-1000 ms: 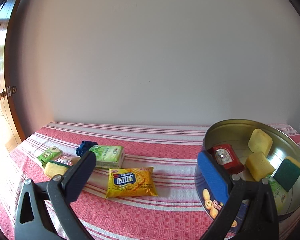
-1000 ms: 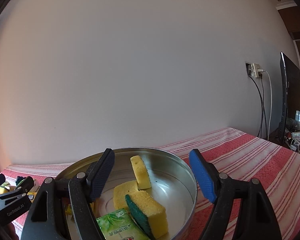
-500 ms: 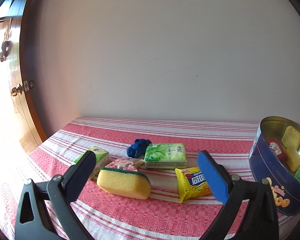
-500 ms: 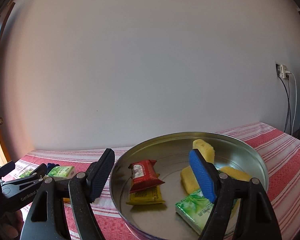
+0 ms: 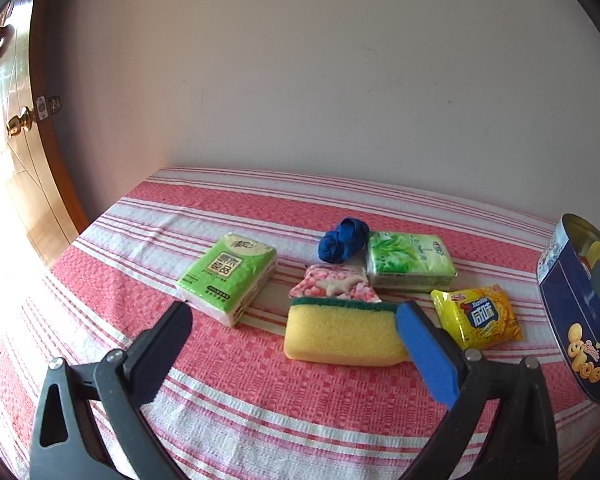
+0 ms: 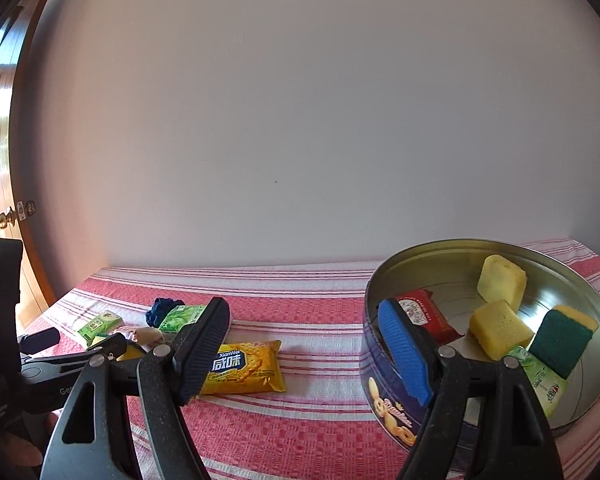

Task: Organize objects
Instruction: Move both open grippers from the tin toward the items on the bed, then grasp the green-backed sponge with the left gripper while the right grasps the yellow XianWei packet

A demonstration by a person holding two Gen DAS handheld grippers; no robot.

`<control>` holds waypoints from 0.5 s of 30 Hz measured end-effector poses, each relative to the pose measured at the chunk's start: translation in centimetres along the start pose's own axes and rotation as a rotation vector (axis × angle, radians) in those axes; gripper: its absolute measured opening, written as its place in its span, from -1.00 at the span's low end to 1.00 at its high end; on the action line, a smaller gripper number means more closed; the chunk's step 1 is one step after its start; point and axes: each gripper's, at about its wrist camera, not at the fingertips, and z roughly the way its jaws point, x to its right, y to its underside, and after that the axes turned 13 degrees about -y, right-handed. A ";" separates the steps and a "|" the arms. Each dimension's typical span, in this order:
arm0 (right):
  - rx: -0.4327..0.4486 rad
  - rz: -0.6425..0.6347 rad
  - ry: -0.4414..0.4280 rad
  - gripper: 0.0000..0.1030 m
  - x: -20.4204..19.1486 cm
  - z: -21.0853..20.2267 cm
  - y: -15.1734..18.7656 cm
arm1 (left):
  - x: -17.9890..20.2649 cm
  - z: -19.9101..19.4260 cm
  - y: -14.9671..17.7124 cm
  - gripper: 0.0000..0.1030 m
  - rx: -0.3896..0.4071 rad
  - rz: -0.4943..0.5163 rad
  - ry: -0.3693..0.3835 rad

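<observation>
My left gripper (image 5: 294,318) is open and empty, low over the striped cloth, just short of a yellow sponge with a green top (image 5: 340,332). Behind the sponge lie a pink floral pack (image 5: 334,284), two green tissue packs (image 5: 228,272) (image 5: 410,260), a blue cloth ball (image 5: 342,240) and a yellow snack bag (image 5: 476,316). My right gripper (image 6: 304,324) is open and empty between the snack bag (image 6: 244,366) and the round blue tin (image 6: 392,396). The tin holds yellow sponges (image 6: 500,280), a red packet (image 6: 424,316) and a green pack (image 6: 540,376).
The table wears a red and white striped cloth (image 5: 260,400) and stands against a plain wall. A wooden door with a brass knob (image 5: 18,124) is at the left. The left gripper's body (image 6: 32,364) shows at the right wrist view's left edge. The tin (image 5: 576,316) is at the right.
My left gripper has swung left, away from the tin, and closed in on the sponge and packs. My right gripper has turned left, so the tin now sits at its right.
</observation>
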 end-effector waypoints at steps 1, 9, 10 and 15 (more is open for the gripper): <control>-0.010 -0.002 -0.005 0.53 -0.3 0.4 0.0 | 0.3 -0.1 0.1 1.00 0.004 0.019 0.001; -0.093 0.018 -0.044 0.53 -0.8 2.9 0.3 | 0.2 0.4 -0.2 0.75 0.012 0.039 0.088; -0.099 0.026 -0.046 0.53 -0.8 3.0 0.3 | 0.0 0.4 -0.2 0.56 0.006 0.040 0.122; -0.113 0.060 -0.059 0.53 -0.2 3.2 0.5 | -0.9 0.1 0.3 0.61 -0.014 0.053 0.178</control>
